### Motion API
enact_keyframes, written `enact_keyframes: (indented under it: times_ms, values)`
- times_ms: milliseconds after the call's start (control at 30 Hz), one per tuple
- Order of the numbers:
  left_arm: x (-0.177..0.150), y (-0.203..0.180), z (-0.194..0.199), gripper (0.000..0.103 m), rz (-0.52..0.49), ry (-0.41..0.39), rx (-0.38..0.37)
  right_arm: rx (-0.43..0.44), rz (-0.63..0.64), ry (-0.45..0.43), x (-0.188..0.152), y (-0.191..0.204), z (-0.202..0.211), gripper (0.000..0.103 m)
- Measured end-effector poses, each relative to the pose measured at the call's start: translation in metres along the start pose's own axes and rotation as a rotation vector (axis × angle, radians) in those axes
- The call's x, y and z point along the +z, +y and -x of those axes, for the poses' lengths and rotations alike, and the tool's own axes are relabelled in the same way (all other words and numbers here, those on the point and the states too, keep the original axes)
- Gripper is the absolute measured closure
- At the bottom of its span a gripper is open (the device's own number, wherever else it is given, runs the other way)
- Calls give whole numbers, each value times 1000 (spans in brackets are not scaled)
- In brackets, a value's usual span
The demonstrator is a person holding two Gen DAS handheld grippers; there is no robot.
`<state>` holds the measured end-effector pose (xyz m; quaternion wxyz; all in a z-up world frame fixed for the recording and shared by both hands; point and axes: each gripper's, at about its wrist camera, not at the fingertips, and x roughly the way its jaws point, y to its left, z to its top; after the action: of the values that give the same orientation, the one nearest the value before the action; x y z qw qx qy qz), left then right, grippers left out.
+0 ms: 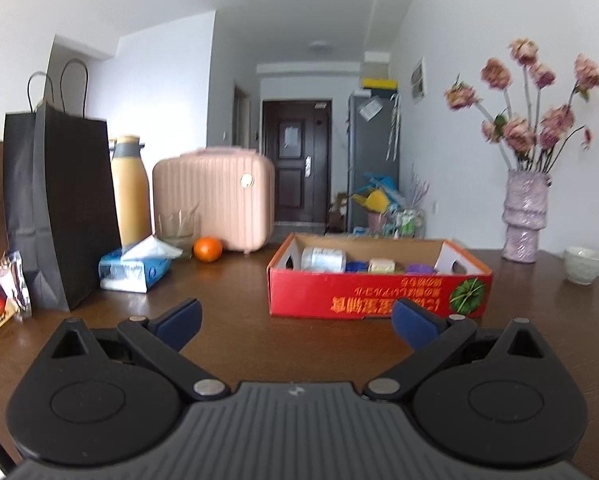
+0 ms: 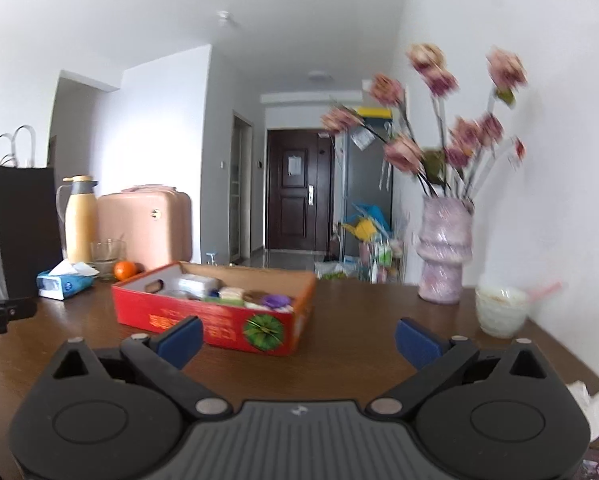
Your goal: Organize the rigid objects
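A red cardboard box stands on the brown table, a little ahead of my left gripper, which is open and empty. The box holds several small items: a white bottle, a cream block, blue and purple pieces. In the right wrist view the same box lies ahead and to the left of my right gripper, which is open and empty above the table.
At the left stand a black paper bag, a tissue pack, a glass, an orange, a yellow flask and a pink case. A flower vase, a white cup and crumpled tissue are at the right.
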<state>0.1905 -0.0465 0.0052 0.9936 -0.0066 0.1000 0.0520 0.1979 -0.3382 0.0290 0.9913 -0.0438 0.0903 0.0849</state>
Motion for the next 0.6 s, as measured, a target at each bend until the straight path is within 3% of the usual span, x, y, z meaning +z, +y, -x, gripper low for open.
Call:
enact_keyframes:
  times_ms: [100,200,333,600]
  values:
    - [2,2,13,0,0,-42,-22,-56,-9,6,2,36,5,0]
    - [4,5,24,0,-24,-75,-54,-30,-9,30,0,63,8,0]
    - [-3,13,32,0,-19,-68,-110,-19,-76,47,-9,84,10,0]
    - [-23,29,28,0,-22,-13,-107,-31,-112,103,-34,108,10,0]
